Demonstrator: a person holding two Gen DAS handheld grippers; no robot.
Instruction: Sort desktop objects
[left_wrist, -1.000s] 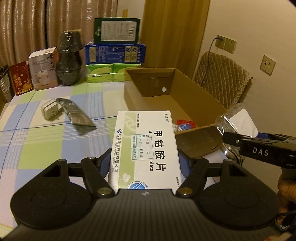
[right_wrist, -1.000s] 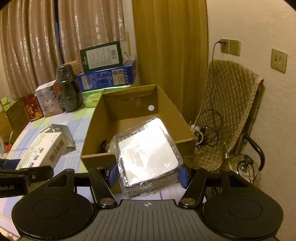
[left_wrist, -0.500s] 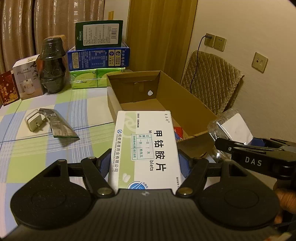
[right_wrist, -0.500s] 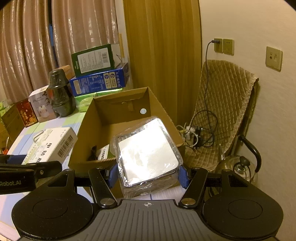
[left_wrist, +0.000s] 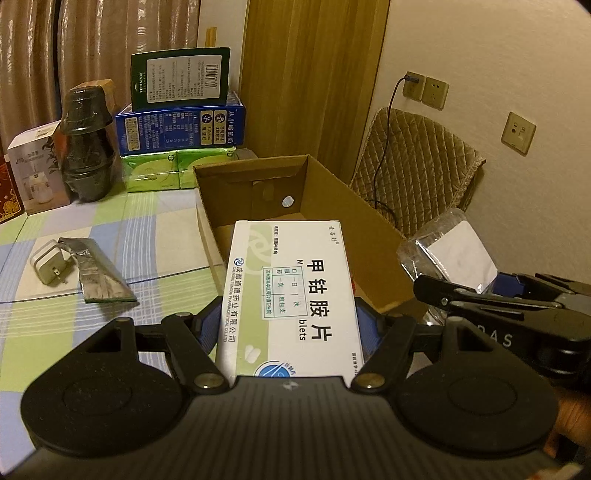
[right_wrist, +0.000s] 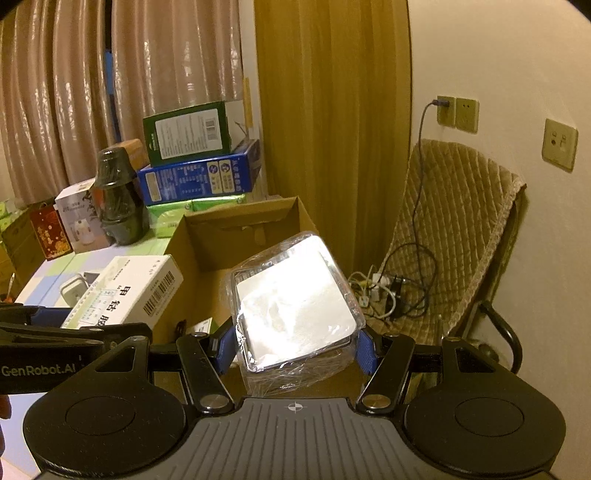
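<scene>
My left gripper is shut on a white and green medicine box, held over the near end of the open cardboard box. My right gripper is shut on a clear plastic-wrapped square case, held above the cardboard box's near right corner. In the left wrist view the wrapped case and the right gripper show at the right. The right wrist view has the medicine box at its left. Small items lie inside the cardboard box, mostly hidden.
On the checked tablecloth lie a white charger plug and a silver foil pouch. Stacked boxes, a dark wrapped jar and a white carton line the back. A padded chair and cables stand right.
Both grippers have moved toward the cardboard box with their loads still held. The box and the back-row items have slid leftward in both views. The grips have not changed.
</scene>
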